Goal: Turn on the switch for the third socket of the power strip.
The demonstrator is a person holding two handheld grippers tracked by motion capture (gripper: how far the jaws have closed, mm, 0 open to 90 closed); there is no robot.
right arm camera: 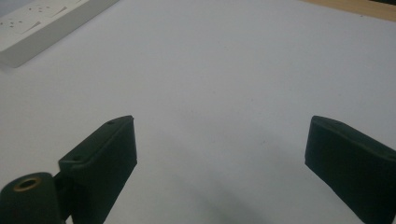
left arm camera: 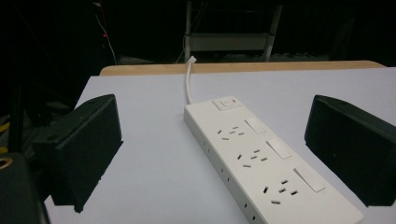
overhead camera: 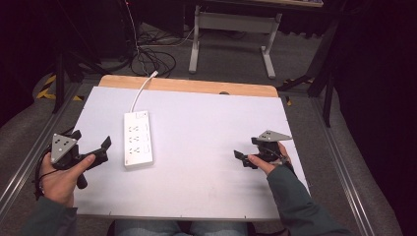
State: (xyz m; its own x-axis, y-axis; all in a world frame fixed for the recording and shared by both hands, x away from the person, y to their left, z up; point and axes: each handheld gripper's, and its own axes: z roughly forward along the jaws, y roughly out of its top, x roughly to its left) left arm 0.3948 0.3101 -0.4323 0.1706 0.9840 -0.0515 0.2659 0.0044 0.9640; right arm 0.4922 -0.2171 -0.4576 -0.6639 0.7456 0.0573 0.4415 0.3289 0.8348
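- Nearest: person seated at near edge of table; both forearms in grey-green sleeves (overhead camera: 295, 201) come in from below.
- Left hand (overhead camera: 61, 177) holds left gripper (overhead camera: 91, 142) low over the sheet's left edge. Jaws spread wide, nothing between them. Grey three-cornered plate (overhead camera: 63, 146) on top; cable trails back by the wrist.
- Right hand (overhead camera: 269, 161) holds right gripper (overhead camera: 245, 157) over the right part of the sheet, pointing left toward table centre. In right gripper view its jaws also stand wide apart, only bare sheet between. Empty.
- Work surface: white sheet (overhead camera: 206, 128) covers most of tabletop; grippers well apart, one per side.
- Power strip (overhead camera: 137, 138), white, lies flat on sheet, left of centre, long axis running away from the person. Just beside left gripper, to its right and a bit ahead; not touching. Well apart from right gripper.
- In left gripper view the strip (left arm camera: 261, 158) shows three socket groups w/ a rocker switch (left arm camera: 227, 102) at far end.
- Strip's white cord (overhead camera: 141, 88) leaves far end, curves over the bare wooden strip (overhead camera: 196, 86) at table's back edge.
- Beyond: dark floor w/ loose cables (overhead camera: 152, 59), legs of a white-framed table (overhead camera: 231, 39) farther back.
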